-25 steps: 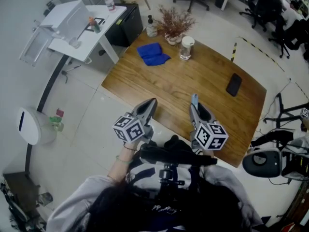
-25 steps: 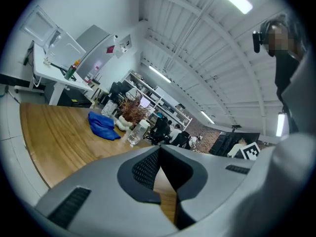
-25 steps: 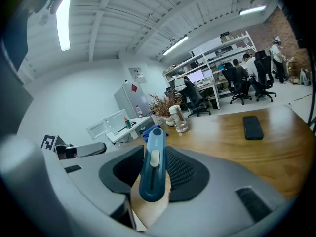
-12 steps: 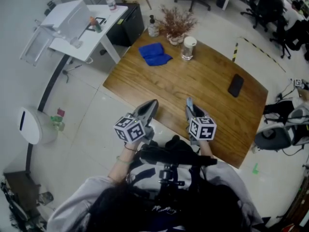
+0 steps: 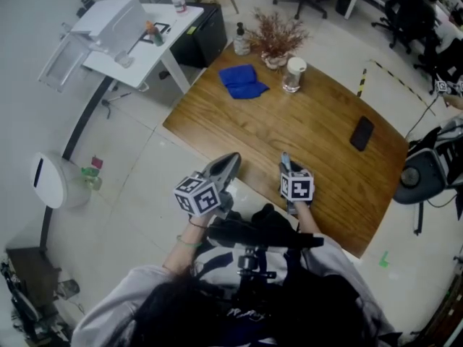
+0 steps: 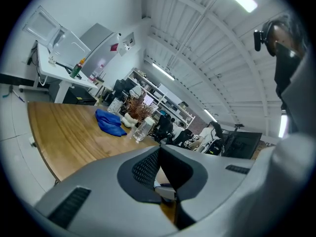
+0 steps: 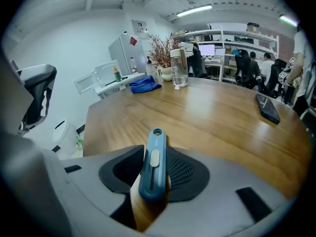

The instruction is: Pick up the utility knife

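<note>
The blue utility knife (image 7: 153,167) with a grey slider sits lengthwise between the jaws of my right gripper (image 7: 157,154), which is shut on it, its holed end pointing out over the wooden table (image 7: 212,112). In the head view the right gripper (image 5: 286,166) hangs low over the table's near edge, and the knife's tip (image 5: 283,158) sticks out ahead of it. My left gripper (image 5: 230,162) hovers just off the near edge, to the left. Its jaws (image 6: 159,152) meet at the tips with nothing between them.
At the table's (image 5: 304,121) far side lie a blue cloth (image 5: 244,82), a glass jar (image 5: 293,74), a dried plant (image 5: 276,38) and a soap bottle (image 5: 241,40). A black phone (image 5: 362,132) lies on the right. A white side table (image 5: 137,35) stands far left, an office chair (image 5: 427,172) at the right.
My right gripper has sunk toward the table's near edge with the knife still in it, tilting further down. The left gripper has stayed in place.
</note>
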`<state>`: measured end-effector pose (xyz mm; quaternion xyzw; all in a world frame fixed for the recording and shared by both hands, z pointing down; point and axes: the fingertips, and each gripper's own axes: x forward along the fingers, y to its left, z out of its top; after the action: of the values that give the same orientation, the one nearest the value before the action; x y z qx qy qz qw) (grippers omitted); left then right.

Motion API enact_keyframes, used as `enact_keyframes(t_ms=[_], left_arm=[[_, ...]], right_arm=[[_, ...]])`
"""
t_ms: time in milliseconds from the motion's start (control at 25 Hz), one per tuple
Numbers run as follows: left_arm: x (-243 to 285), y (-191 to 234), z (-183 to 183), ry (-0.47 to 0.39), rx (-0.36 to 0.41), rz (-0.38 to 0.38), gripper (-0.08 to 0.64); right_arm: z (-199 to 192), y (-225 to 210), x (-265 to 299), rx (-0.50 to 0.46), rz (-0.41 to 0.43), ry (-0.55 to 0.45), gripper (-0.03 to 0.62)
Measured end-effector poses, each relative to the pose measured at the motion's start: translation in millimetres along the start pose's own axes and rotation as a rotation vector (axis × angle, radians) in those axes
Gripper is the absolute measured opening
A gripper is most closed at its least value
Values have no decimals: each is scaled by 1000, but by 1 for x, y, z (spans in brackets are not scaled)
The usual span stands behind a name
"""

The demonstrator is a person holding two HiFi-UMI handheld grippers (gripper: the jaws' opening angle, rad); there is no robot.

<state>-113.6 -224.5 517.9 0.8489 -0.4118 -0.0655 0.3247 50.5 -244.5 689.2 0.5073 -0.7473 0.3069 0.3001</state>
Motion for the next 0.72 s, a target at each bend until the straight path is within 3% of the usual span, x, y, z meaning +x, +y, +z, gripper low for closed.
enact_keyframes(t_ms=[360,400,520,720], left_arm=[[0,3,-2,8,-4,-1,5],[1,2,-3,10,-4,-4,5],[3,-1,-2,11,-5,-15,5],[3,-2,-4,20,-6,-25,5]], right_arm=[[-6,4,5,-54,0,20,162],[-4,3,3,-39,0,16,192],[10,-3,-17,49,5,-50,196],[50,4,-85,256,107,-263,196]])
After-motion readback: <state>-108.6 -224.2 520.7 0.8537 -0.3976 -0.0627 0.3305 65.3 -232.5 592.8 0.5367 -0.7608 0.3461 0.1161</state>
